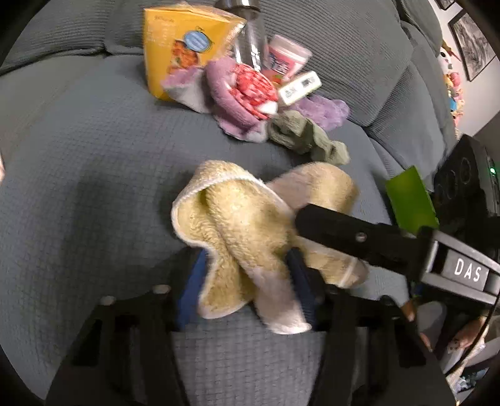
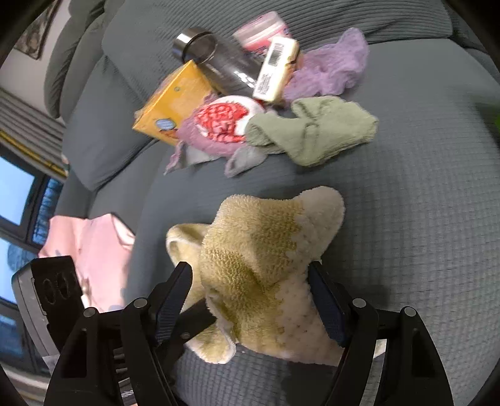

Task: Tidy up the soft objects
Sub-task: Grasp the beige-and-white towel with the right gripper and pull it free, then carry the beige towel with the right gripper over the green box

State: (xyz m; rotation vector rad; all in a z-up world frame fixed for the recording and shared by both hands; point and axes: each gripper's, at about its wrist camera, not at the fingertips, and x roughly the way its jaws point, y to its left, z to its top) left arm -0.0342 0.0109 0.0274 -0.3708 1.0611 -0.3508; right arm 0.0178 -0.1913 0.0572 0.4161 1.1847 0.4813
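Observation:
A yellow and white terry cloth [image 1: 250,225] lies crumpled on the grey sofa seat [image 1: 78,187]. My left gripper [image 1: 247,274] has its blue-padded jaws on either side of the cloth's near folds. My right gripper [image 2: 250,299] also straddles the same cloth [image 2: 265,250], with the cloth bunched between its pads. One right finger [image 1: 343,234] reaches in over the cloth from the right in the left wrist view. A green cloth [image 2: 312,131], purple cloths [image 2: 331,68] and a red and white soft item [image 2: 225,120] lie behind.
A yellow box [image 1: 184,43], a clear bottle with metal cap [image 2: 215,59], a pink tub [image 2: 262,29] and a white barcoded bar [image 2: 275,68] sit in the pile at the sofa back. A pink cloth [image 2: 93,256] lies at the left.

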